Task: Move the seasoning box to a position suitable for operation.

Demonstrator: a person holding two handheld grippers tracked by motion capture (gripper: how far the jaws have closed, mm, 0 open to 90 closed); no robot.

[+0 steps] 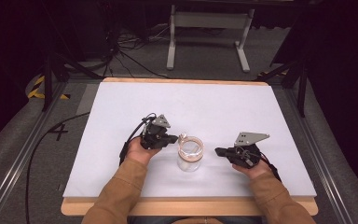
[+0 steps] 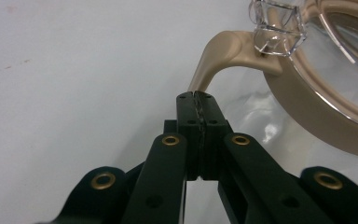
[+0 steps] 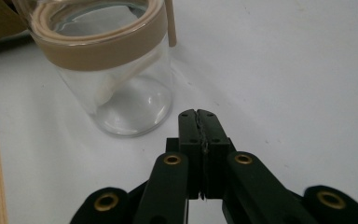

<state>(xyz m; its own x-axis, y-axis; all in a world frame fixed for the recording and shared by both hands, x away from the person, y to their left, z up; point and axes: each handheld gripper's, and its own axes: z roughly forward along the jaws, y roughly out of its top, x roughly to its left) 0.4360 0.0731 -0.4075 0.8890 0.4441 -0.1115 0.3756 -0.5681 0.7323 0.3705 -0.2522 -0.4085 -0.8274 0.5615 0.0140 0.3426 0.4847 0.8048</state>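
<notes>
Near the middle of the white bench (image 1: 214,107), toward the person's edge, stands a clear glass jar (image 1: 189,156), upright, with a tan band around its rim and a clear lid part hinged at one side. From that rim a tan strap (image 2: 214,56) curves out and down the jar's side.

Left of the jar, the left tongs (image 1: 175,138) point at it, their tips just beside the rim. In the left gripper view these tongs (image 2: 198,95) are pressed together with nothing between them, and their tips sit right at the lower end of the tan strap; whether they touch it I cannot tell.

Right of the jar, the right tongs (image 1: 218,151) point toward it from a little apart. In the right gripper view these tongs (image 3: 198,113) are also together and hold nothing, with bare bench between their tips and the jar's base (image 3: 130,121). Each gripper is held in a hand with a tan sleeve (image 1: 121,186) behind it.
</notes>
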